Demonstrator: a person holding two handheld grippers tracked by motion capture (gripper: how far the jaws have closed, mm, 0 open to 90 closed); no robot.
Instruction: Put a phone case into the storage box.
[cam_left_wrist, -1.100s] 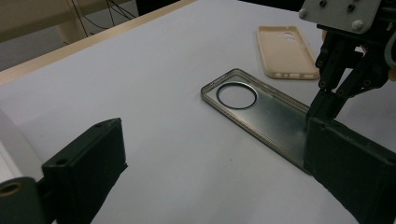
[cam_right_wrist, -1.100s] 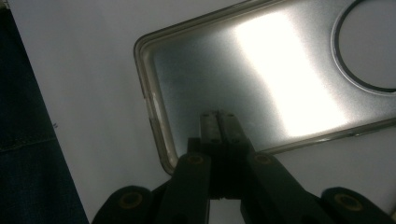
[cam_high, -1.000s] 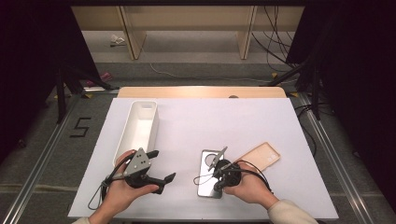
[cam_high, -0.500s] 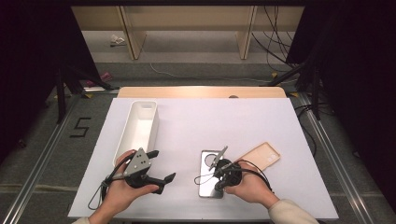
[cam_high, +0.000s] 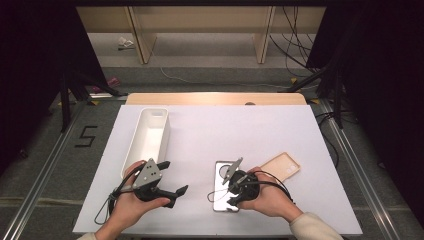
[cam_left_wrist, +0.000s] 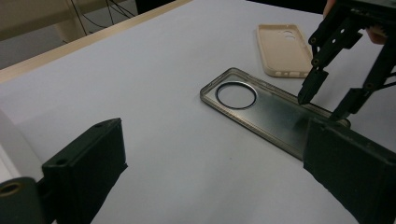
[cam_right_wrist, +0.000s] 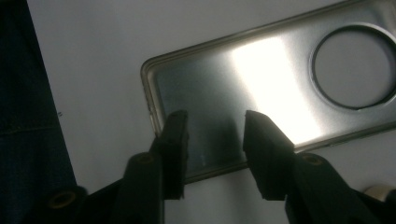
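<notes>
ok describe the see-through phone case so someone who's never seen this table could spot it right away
On the white table, look at the near edge, right of the long white bin. The clear phone case lies flat there under the right hand-held gripper, whose jaws have just been opening above it. Unlike the beige case beside it, it is see-through, with a large round camera hole.
</notes>
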